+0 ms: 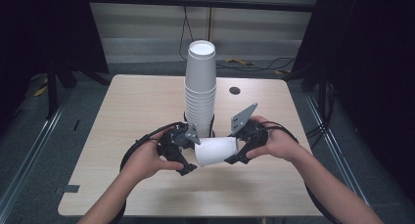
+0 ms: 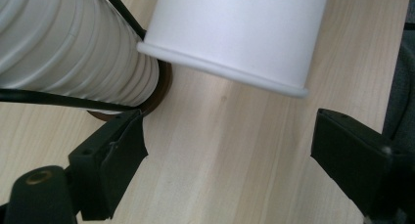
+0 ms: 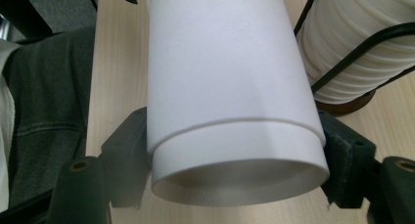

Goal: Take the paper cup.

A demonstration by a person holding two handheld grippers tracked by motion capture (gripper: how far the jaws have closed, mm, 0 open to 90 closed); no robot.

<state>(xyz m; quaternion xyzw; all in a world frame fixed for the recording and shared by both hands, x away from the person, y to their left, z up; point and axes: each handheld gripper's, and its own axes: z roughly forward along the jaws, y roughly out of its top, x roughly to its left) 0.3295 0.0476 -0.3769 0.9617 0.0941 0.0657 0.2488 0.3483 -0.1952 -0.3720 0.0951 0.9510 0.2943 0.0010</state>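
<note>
Lying on its side between the two hands, a white paper cup [image 1: 216, 151] is clamped by the right gripper [image 1: 234, 158] near the front middle of the wooden bench [image 1: 137, 106]. In the right gripper view the two black jaws press against opposite sides of the cup [image 3: 230, 87] close to one end, where a second edge line suggests one cup nested in another, though that cannot be told for sure. The open end faces that camera and its inside looks empty as far as the shadow allows.

Behind the held cup stands a tall stack of cups [image 1: 200, 87], upside down, one flat white base showing on top. Its foot sits in a dark round holder [image 2: 161, 89], mostly hidden by the stack. How many cups the stack has is hard to count; their rims blur together in the high view.

The left gripper [image 1: 188, 163] is released, jaws spread wide apart. In the left gripper view the cup's rolled rim [image 2: 220, 67] hangs ahead of and between the jaws, apart from both, with bare bench between. The cup's far end is cut off by the top of that view, and the stack [image 2: 73, 53] lies just beside the cup at the left, crossed by a black cable [image 2: 58, 99]. A grey sleeve [image 3: 49, 111] is visible at the left of the right gripper view.
</note>
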